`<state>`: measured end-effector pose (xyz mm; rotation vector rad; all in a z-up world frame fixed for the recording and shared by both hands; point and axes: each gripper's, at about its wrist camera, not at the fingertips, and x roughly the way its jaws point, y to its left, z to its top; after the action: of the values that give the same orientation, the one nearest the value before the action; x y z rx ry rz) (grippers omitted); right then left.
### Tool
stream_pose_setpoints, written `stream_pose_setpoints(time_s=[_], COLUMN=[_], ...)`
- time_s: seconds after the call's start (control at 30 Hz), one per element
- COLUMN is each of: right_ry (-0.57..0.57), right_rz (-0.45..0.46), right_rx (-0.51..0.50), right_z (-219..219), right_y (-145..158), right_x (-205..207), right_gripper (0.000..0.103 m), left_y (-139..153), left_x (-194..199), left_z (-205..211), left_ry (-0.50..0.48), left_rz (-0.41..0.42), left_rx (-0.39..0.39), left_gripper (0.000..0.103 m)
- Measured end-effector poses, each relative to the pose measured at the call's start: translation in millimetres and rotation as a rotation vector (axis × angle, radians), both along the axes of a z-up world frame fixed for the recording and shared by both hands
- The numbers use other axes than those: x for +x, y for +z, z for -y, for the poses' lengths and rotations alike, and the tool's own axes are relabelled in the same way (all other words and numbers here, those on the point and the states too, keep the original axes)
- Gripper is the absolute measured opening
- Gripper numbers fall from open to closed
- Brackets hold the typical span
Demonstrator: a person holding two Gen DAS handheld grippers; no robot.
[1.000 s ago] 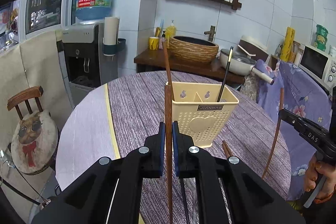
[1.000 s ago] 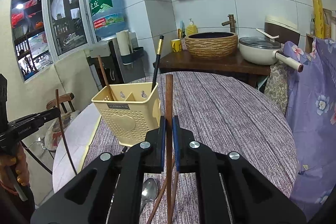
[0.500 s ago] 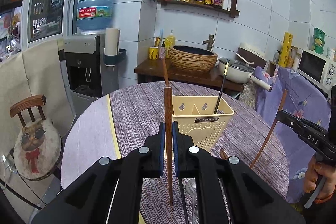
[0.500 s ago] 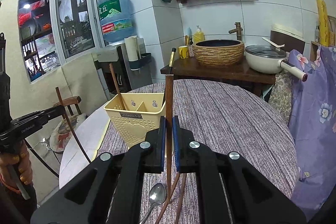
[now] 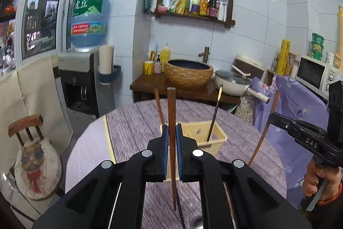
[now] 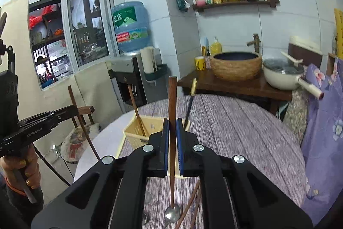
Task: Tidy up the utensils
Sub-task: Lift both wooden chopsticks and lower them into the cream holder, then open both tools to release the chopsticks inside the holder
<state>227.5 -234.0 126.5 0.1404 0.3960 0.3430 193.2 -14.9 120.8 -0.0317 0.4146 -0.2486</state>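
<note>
The left gripper (image 5: 171,151) pinches a brown wooden chopstick (image 5: 171,113) upright between its blue pads, the stick's lower tip hanging free above the purple striped tablecloth (image 5: 133,128). The right gripper (image 6: 171,149) likewise clamps a second brown chopstick (image 6: 172,104) held vertical, its tip just over a metal spoon (image 6: 171,213) lying on the cloth beside two loose brown chopsticks (image 6: 188,205). Just beyond both sets of fingers stands the cream plastic utensil caddy (image 5: 214,138), divided into compartments; a brown chopstick (image 5: 159,106) leans out of its left side and a black chopstick with a gold end (image 5: 215,113) out of its right. Bare cloth lies open to the right of the caddy and behind it as far as the round table's far edge; on the left the cloth ends at a yellow border (image 5: 108,132), with the pale tabletop (image 5: 88,149) running on to the rim. Past the rim sit a wooden chair with a cat cushion (image 5: 36,166), a water dispenser (image 5: 81,70), and a dark sideboard (image 5: 193,91) carrying a woven basin (image 5: 188,73) and a lidded pan (image 5: 232,83).
</note>
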Motion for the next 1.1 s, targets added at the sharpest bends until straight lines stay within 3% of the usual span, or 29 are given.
stream_pose_setpoints(time_s=[0.23, 0.4, 0.53, 0.87, 1.1], right_ry=[-0.024, -0.055, -0.079, -0.088, -0.087], right_rz=[0.118, 0.15, 0.13, 0.007, -0.038], right_rx=[-0.003, -0.008, -0.015, -0.028, -0.027], right_z=[-15.8, -27.6, -34.1, -42.5, -43.4], right_y=[75.1, 96.9, 74.5, 2.6, -18.0], right_x=[29.6, 52.5, 68.0, 91.4, 96.9], right_gripper=[0.008, 0.008, 0.008, 0.008, 0.008], left_y=[66.6, 86.3, 65.5, -19.1, -40.6], left_x=[28.8, 55.1, 75.8, 94.9, 97.2], left_z=[7.2, 12.7, 15.2, 22.2, 22.7], left_ry=[0.012, 0.056, 0.098, 0.138, 0.139], left_rz=[0.087, 0.132, 0.11, -0.017, -0.062], left_rx=[-0.055, -0.076, -0.08, -0.052, -0.039], left_gripper=[0.008, 0.008, 0.008, 0.008, 0.008])
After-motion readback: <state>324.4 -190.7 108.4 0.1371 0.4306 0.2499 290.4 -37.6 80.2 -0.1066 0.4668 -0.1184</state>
